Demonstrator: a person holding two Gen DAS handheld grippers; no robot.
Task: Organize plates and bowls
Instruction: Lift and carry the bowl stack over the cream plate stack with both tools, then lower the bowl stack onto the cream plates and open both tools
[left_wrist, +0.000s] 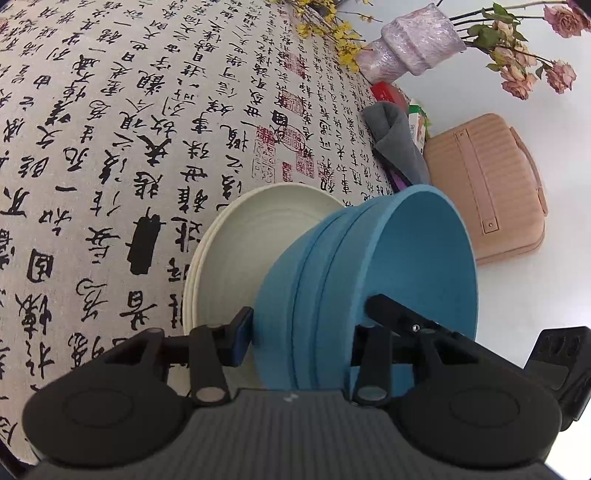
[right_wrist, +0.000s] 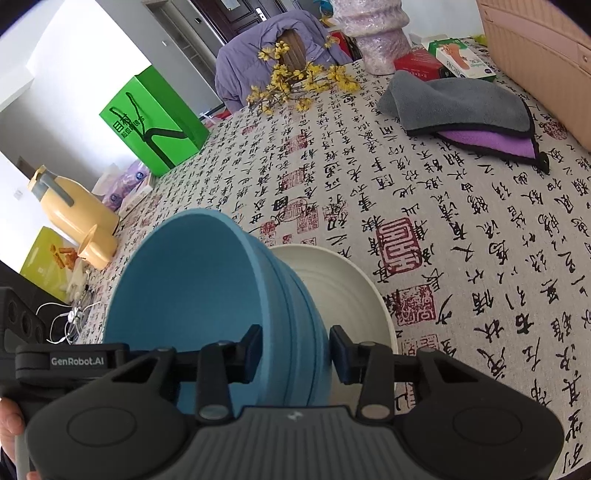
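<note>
While both tongs, left (left_wrist: 306, 339) and right (right_wrist: 295, 350), clamp opposite rims of nested blue bowls (left_wrist: 369, 277) tilted over cream plates (left_wrist: 258, 229): stack rigid, light, matte; rim pinch suits, tilt risks slip.

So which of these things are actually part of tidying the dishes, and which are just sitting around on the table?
Part of the job: stacked blue bowls, gripped by the left gripper and the right gripper; cream plates beneath.

Lying about: grey cloth, purple cloth, yellow flowers, yellow jug, green bag.

Bench (right_wrist: 461, 229) in a calligraphy-print cloth

White plates (right_wrist: 343, 291), grey towel (right_wrist: 454, 103), vase (right_wrist: 376, 40), boxes (right_wrist: 417, 62) sitting on it.
</note>
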